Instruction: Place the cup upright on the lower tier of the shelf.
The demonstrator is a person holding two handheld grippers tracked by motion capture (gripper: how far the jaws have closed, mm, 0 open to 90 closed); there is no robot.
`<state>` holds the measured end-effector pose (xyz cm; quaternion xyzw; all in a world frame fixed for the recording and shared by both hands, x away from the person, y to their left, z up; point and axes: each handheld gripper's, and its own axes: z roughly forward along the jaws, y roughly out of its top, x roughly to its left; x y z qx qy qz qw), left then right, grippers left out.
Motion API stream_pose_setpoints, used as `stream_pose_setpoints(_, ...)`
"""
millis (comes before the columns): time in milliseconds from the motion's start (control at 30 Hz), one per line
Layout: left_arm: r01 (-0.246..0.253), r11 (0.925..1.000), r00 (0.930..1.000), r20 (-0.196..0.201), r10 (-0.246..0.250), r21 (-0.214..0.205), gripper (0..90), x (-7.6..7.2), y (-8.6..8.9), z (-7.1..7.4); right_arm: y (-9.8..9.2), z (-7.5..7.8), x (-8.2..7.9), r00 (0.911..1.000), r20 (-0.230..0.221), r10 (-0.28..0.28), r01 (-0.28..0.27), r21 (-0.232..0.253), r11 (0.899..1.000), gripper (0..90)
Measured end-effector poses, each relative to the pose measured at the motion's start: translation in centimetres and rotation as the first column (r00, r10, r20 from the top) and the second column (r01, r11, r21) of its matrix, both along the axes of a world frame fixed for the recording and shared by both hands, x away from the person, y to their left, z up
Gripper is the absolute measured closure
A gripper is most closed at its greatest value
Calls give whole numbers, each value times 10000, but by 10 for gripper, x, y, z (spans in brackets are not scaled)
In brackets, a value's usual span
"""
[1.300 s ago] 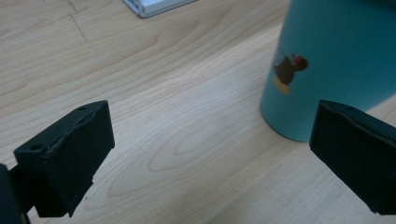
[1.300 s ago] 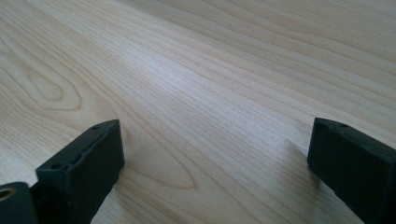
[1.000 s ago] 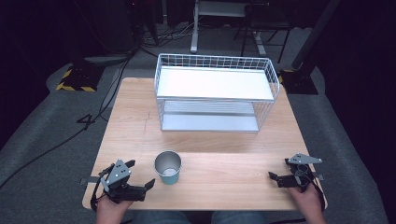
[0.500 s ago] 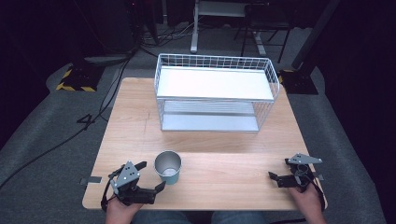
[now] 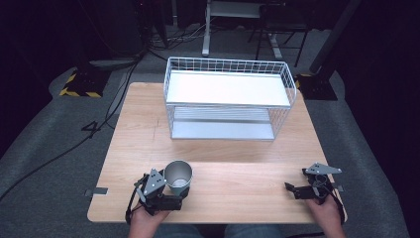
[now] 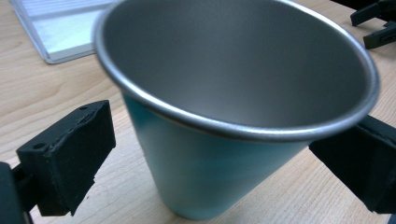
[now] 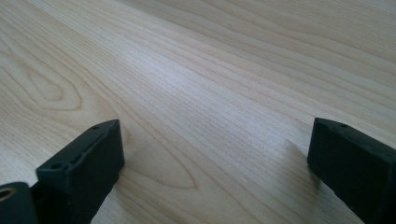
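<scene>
Your left gripper [image 6: 205, 154] straddles the metal cup [image 6: 233, 93] near the table's [image 5: 237, 173] front edge, jaws wide; close squarely below the rim. Your right gripper [image 5: 302, 191] rests wide, holding nothing.

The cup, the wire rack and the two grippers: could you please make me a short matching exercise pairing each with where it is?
Things:
1. cup
2. wire rack
3. left gripper
4. right gripper

Places:
A. far half of the table
B. near right corner, jaws apart over bare wood
C. near edge, left of centre
D. a jaw on each side of the cup

Pairs: 1-C, 2-A, 3-D, 4-B
</scene>
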<state>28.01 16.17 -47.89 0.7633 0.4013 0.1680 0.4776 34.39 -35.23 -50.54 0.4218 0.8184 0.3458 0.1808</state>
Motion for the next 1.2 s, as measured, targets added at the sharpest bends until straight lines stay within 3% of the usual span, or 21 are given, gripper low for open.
stream_pose_setpoints(333,-176,9989,9986,-489,197,436,14,2,-5,-12,0,0,0,10000,3,12,-12,10,10000,40)
stream_pose_setpoints(500,-145,9967,9972,-718,203,800,62,5,-7,-17,0,0,0,10000,1,1,-1,-2,10000,40)
stream_pose_setpoints(733,-67,9949,9984,-556,123,1010,223,3,-7,-18,0,0,0,10000,-1,12,-12,11,10000,40)
stream_pose_setpoints(1200,-78,9957,9981,-600,134,925,233,2,-4,-17,0,0,0,10000,6,-16,16,-1,10000,41)
